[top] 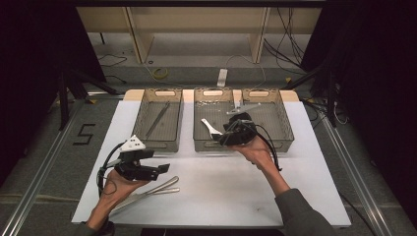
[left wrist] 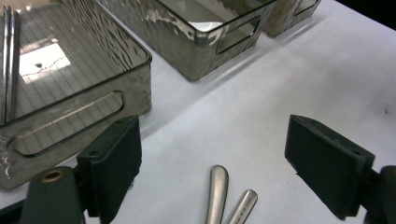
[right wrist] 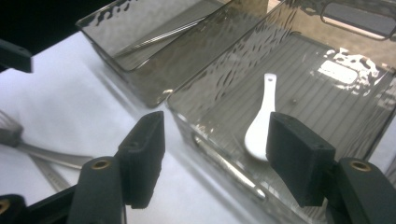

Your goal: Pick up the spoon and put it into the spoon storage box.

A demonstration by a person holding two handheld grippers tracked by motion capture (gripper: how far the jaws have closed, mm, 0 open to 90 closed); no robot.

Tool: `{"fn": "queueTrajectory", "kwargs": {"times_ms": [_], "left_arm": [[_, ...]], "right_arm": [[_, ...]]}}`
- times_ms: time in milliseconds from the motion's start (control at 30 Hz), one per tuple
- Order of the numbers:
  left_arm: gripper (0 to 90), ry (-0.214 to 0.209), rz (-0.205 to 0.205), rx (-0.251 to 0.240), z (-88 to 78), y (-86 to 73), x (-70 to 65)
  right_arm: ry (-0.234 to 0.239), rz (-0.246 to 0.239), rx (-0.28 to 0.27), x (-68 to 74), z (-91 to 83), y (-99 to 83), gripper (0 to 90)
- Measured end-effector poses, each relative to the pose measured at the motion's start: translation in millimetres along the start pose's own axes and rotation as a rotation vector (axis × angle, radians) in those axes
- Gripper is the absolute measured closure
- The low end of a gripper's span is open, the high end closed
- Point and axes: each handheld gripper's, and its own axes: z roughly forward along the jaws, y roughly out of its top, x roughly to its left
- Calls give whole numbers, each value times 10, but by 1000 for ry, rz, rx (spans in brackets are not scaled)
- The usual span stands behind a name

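We read a black "5" [top: 84, 133] marked on the floor off the tabletop's [top: 295, 196] left edge; the engraving on one metal handle [left wrist: 243, 205] is too small to read. Three smoky clear trays stand along the far edge. The left tray [top: 141, 118] holds long metal tongs [top: 157, 119]. The middle tray [top: 196, 129] holds a white ceramic spoon [right wrist: 259, 122], lying flat on its ribbed floor. The right tray [top: 286, 120] holds a metal utensil [top: 242, 107] at its far end. Near the front left corner lie metal utensils [top: 147, 192] on the bare tabletop. Our left hand-held gripper [top: 164, 168] hovers over them, jaws wide apart and empty. Our right hand-held gripper [top: 221, 139] sits at the middle tray's near wall, jaws apart, gripping nothing, the spoon lying beyond them.
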Motion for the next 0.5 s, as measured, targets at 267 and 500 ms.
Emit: {"fn": "queueTrajectory", "kwargs": {"times_ms": [267, 500], "left_arm": [[185, 4, -10, 26, -7, -3, 32], [185, 4, -6, 50, -18, 28, 53]], "right_arm": [[25, 17, -50, 32, -203, -272, 337], [52, 38, -111, 56, -402, -521, 330]]}}
